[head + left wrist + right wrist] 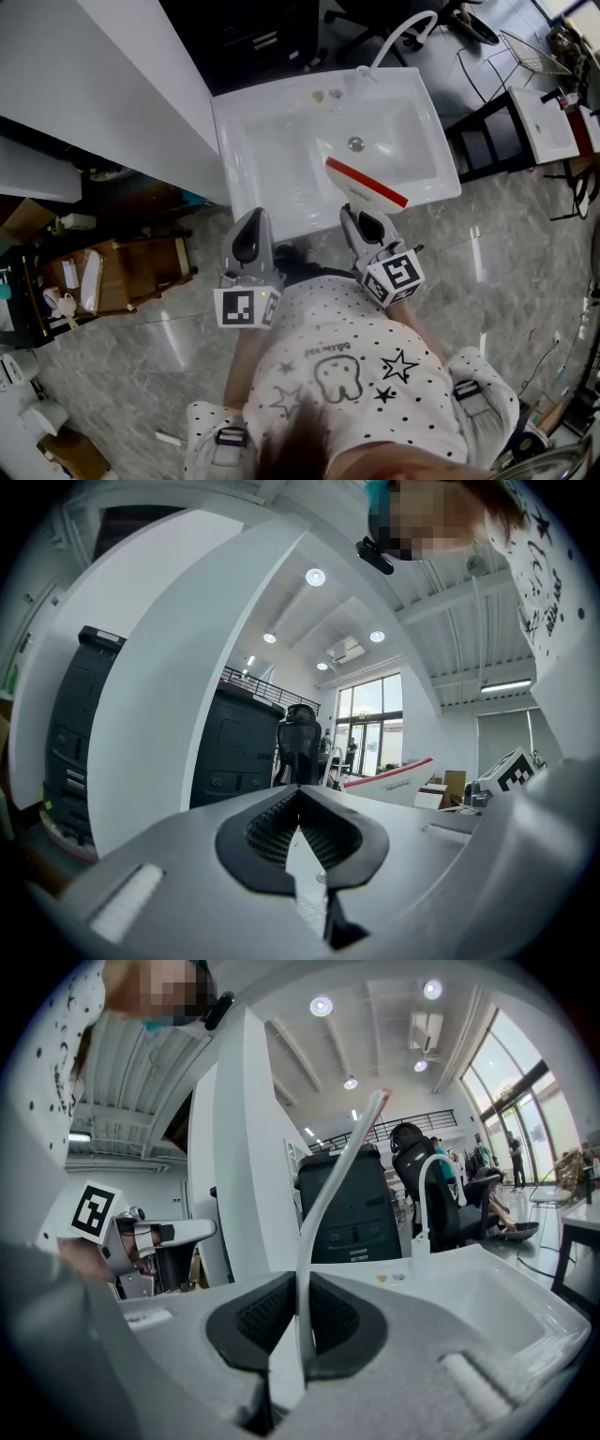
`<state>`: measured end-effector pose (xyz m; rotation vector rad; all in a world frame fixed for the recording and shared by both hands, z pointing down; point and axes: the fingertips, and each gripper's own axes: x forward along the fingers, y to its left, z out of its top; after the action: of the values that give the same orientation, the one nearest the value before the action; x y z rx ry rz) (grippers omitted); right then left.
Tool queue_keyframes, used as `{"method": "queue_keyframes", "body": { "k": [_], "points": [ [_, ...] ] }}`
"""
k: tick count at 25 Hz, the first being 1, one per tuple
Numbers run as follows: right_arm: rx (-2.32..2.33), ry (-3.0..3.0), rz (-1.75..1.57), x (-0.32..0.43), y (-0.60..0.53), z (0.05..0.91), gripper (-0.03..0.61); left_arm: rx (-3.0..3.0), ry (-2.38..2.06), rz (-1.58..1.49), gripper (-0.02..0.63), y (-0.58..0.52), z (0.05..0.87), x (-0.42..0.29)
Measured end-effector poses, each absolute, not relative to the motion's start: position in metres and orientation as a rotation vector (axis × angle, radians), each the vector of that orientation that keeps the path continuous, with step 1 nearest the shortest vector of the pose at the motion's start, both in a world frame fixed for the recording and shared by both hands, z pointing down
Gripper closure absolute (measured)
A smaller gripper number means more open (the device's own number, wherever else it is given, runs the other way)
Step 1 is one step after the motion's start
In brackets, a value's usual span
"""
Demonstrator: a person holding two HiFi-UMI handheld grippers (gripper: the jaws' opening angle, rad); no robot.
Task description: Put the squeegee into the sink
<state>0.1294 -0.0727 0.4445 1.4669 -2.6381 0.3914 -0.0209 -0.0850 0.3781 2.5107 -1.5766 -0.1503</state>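
White sink (272, 141) is filling the upper centre; the right gripper (352, 210) is clamping the red-edged squeegee (367, 184) over its lower right, while the left gripper (251, 219), centre-left, is hanging closed and empty.

The squeegee (367, 185) handle is hidden inside the right tongs (356, 211).
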Motion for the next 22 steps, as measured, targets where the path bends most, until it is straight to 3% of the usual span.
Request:
{"method": "queue_keyframes", "body": {
  "k": [22],
  "points": [
    [1.465, -2.605, 0.423, 0.076, -0.108, 0.453, 0.554, 2.477, -1.506, -0.123, 0.621, -0.118, 0.399, -0.065]
  ]
}}
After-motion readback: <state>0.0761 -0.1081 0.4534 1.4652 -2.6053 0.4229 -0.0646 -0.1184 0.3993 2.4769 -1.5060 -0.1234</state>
